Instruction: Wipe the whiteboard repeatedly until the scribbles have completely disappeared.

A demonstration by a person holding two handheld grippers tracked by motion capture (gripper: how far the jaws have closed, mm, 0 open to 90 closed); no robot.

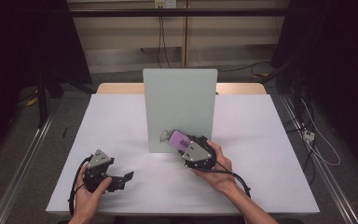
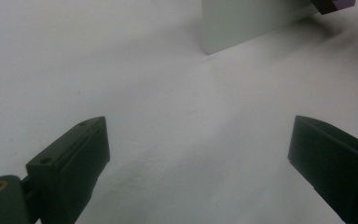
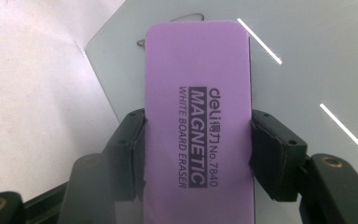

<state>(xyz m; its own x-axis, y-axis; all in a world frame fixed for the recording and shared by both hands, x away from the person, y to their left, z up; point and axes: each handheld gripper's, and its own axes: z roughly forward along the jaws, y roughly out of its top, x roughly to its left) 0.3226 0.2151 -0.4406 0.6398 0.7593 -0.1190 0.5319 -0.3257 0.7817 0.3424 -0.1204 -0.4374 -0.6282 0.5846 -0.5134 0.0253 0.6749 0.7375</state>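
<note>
just short of the scribble: eraser tip aimed at the board's lower left

held across its width by the right gripper point(image 3: 198, 156), both black jaws pressed on the long sides of the purple rectangular magnetic whiteboard eraser point(image 3: 198, 121). long axis running straight out from the jaws, up and away toward the upright pale grey-green whiteboard panel point(image 1: 179, 109). seen from the high view, eraser point(image 1: 179, 139) tilted up and to the left, its far end lying over the board's lower part, just beside the thin black pen scribble point(image 1: 163, 135). in the right gripper view, scribble point(image 3: 170, 28) peeking out past the eraser's top-left corner, so ahead and slightly left of the tip. cannot tell whether the eraser face touches the board yet.

judged as the wiping step, with the mark not yet cleared. calls for a short push forward and left along the eraser's own axis, pad kept flat to the panel. right hand point(image 1: 216, 170) clearly the nearer one.

left gripper point(image 1: 114, 177) resting low on the white tabletop point(image 1: 261, 154), well apart to the left, jaws spread wide on nothing. board's left edge near the scribble; bare table beyond it, so room to overshoot. risk, as a guess: a freestanding panel tipping back under a hard push.
</note>
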